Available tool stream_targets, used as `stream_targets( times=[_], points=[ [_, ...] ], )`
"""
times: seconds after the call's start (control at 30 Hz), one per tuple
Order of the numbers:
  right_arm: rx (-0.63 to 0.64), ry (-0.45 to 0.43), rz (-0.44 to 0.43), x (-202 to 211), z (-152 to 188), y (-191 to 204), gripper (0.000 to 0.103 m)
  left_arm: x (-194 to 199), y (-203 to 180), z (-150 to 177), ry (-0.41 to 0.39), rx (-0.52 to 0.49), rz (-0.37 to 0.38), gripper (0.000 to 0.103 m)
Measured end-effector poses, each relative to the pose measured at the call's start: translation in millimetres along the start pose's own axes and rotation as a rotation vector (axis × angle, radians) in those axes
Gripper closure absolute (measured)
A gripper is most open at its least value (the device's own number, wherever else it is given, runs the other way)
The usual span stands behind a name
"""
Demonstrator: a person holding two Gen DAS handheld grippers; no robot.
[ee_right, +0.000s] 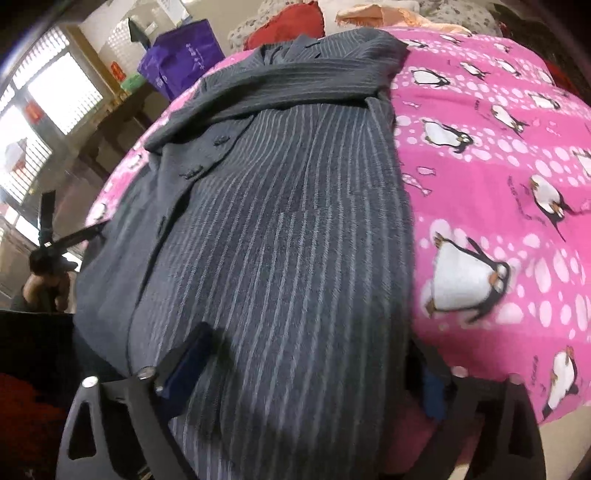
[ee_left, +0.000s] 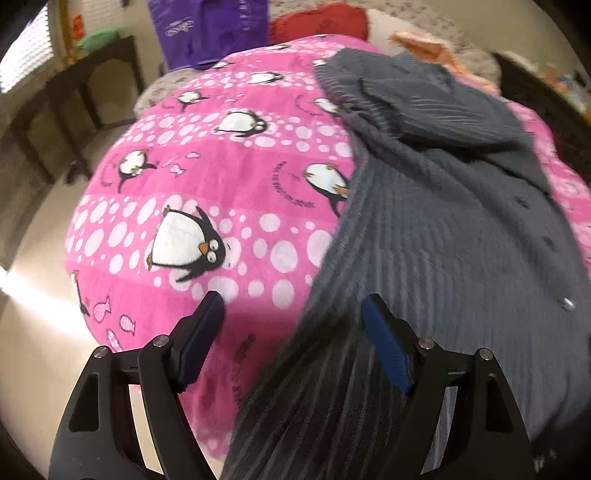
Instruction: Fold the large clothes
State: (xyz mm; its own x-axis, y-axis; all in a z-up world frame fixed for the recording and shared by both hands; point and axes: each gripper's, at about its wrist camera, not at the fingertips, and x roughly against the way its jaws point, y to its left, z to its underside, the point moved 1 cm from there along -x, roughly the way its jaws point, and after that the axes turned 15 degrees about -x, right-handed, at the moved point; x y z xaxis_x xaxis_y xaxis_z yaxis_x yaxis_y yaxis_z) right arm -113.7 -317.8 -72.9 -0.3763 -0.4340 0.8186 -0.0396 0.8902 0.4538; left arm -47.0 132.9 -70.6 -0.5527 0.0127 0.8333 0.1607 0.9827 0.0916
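I see a bed under a fleecy pink blanket (ee_left: pixel 221 177) printed with penguins and white dots. On it lies the dark grey pinstriped jacket (ee_right: pixel 288 221), woven and ribbed-looking, its sleeve folded across the far end, buttons along one edge. Beyond the bed's far end stand a purple bag (ee_left: pixel 210 29) and a red cushion (ee_right: pixel 291 22). My left hand-held gripper (ee_left: pixel 293 314) stands wide over the jacket's near left edge; my right hand-held gripper (ee_right: pixel 314 354) is wide too, cloth lying loose between its blue pads.

pink penguin blanket (ee_left: pixel 229 177), purple bag (ee_right: pixel 181 55), red cushion (ee_right: pixel 288 22)
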Motion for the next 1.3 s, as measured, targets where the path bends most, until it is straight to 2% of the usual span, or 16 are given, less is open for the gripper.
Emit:
stream_targets(
  times=[0.07, 0.2, 0.27, 0.37, 0.47, 0.53, 0.63, 0.77, 0.8, 0.87, 0.97, 1.0, 1.03, 1.07, 1.2, 1.3],
  points=[
    [-0.026, -0.002, -0.05, 8.4, 1.3, -6.4, 0.022, 8.5, 5.4, 7.6, -0.024, -0.006, 0.081, 0.024],
    [-0.045, -0.002, -0.119, 23.0, 7.6, -13.1, 0.03, 20.0, -4.4, 15.0, -0.019, -0.059, 0.211, 0.024],
    [-0.017, 0.011, -0.148, 26.4, 11.9, -8.2, 0.031, 22.2, -16.2, 18.3, -0.005, -0.094, 0.257, 0.016],
    [0.032, 0.022, -0.17, 26.9, 16.2, -0.5, 0.032, 15.9, -19.5, 19.1, 0.001, -0.143, 0.237, 0.016],
    [-0.005, 0.02, -0.177, 22.2, 13.7, -8.3, 0.038, 9.8, -11.4, 9.9, -0.014, -0.096, 0.231, 0.016],
    [-0.029, 0.008, -0.191, 20.1, 12.4, -11.5, 0.038, 2.8, -9.2, 1.1, -0.005, -0.096, 0.233, 0.016],
    [-0.017, -0.007, -0.217, 21.6, 14.2, -8.9, 0.038, -8.1, -17.9, -4.9, 0.02, -0.164, 0.231, 0.014],
    [-0.006, -0.044, -0.272, 28.4, 15.9, -9.8, 0.04, -3.8, -27.1, -8.1, 0.011, -0.194, 0.344, 0.012],
    [-0.02, -0.056, -0.251, 27.5, 14.9, -13.3, 0.043, -2.6, -27.4, -8.6, 0.004, -0.194, 0.351, 0.012],
    [-0.04, -0.041, -0.244, 24.2, 13.3, -17.8, 0.044, -5.1, -25.2, -9.3, 0.005, -0.195, 0.32, 0.026],
    [0.017, -0.036, -0.234, 24.6, 12.8, -8.3, 0.046, -5.6, -21.2, -8.1, 0.005, -0.177, 0.294, 0.042],
    [0.034, -0.038, -0.204, 23.3, 12.3, -6.9, 0.05, -4.9, -20.6, -7.4, 0.008, -0.174, 0.3, 0.048],
    [0.033, -0.033, -0.18, 19.4, 11.3, -8.2, 0.054, -3.4, -21.3, -6.3, 0.008, -0.175, 0.312, 0.058],
    [0.017, -0.024, -0.164, 15.4, 10.4, -12.5, 0.058, -1.5, -22.0, -5.7, 0.008, -0.18, 0.322, 0.062],
    [0.025, -0.048, -0.218, 20.0, 11.9, -11.0, 0.058, 0.0, -25.5, -6.2, 0.004, -0.211, 0.315, 0.062],
    [0.042, -0.038, -0.185, 13.5, 13.1, -12.1, 0.06, -9.4, -23.5, -10.3, 0.002, -0.197, 0.341, 0.052]
  ],
)
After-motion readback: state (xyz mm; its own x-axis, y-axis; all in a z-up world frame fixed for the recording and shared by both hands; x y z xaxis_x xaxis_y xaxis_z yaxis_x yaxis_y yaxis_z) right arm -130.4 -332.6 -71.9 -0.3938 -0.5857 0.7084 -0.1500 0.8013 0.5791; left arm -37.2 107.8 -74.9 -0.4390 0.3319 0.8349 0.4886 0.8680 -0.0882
